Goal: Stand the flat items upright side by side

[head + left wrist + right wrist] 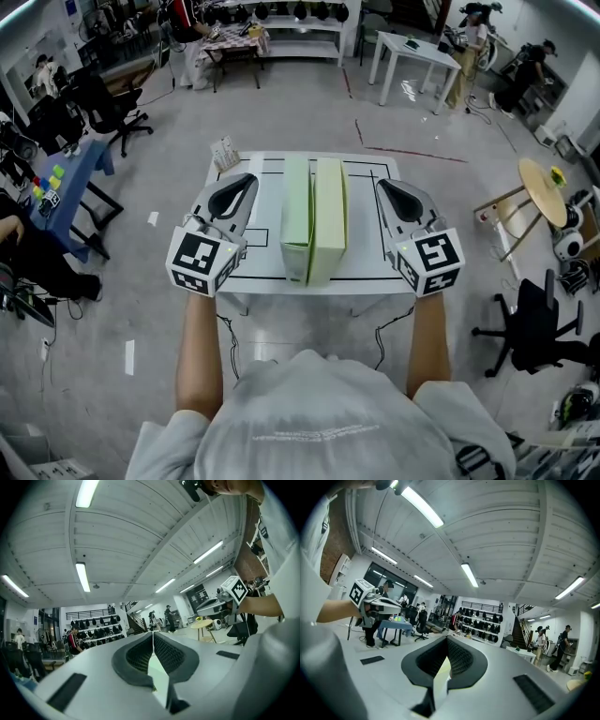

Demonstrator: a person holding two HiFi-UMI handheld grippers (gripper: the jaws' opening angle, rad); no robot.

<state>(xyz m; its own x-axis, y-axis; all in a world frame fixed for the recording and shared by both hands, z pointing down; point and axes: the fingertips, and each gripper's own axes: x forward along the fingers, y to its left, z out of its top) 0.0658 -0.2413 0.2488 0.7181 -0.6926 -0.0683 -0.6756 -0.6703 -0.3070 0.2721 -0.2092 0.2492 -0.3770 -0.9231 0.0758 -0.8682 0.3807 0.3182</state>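
Note:
Two pale green flat items stand upright on their long edges, touching side by side, in the middle of the white table point(361, 267): the left item point(296, 220) and the right item point(329, 220). My left gripper point(246, 178) hovers left of them, apart from them, its jaws shut with nothing between them. My right gripper point(384, 185) is mirrored on their right, also shut and empty. In the left gripper view the closed jaw tips point(153, 634) point toward the room and ceiling; the right gripper view shows the same for its tips point(446, 638).
A small printed card point(225, 152) lies at the table's far left corner. A round wooden stool point(542, 192) and a black office chair point(534, 328) stand to the right. A blue table point(70, 183) is at the left, and another white table point(412, 52) is farther back.

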